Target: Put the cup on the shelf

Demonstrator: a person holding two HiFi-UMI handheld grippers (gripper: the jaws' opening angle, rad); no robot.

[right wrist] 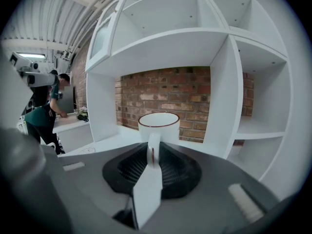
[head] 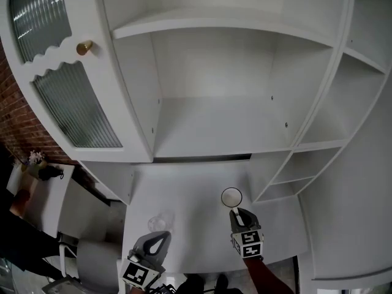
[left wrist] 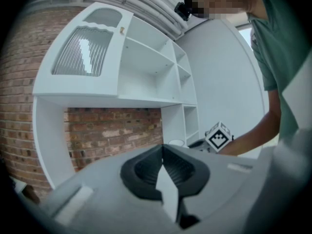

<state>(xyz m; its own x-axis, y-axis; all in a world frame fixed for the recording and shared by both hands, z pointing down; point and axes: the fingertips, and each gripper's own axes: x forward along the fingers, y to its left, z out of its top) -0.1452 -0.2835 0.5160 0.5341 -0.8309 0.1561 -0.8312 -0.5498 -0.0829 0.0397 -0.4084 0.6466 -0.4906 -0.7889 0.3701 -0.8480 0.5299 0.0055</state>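
Note:
A white cup (head: 231,196) with a dark red rim hangs above the white counter (head: 184,188), in front of the white shelf unit (head: 214,133). My right gripper (head: 236,213) is shut on its handle. In the right gripper view the cup (right wrist: 158,126) stands upright just beyond the jaws of that gripper (right wrist: 153,152), with the handle pinched between the pads. My left gripper (head: 160,237) hovers at the counter's near left. Its jaws meet at the tips with nothing between them (left wrist: 163,155). From there the cup (left wrist: 176,142) shows small at the right.
A clear glass (head: 160,221) stands on the counter near my left gripper. A cabinet door with ribbed glass (head: 73,103) and a gold knob (head: 84,46) is at the left. Small side compartments (head: 288,176) are at the right. A person (right wrist: 46,116) works far off.

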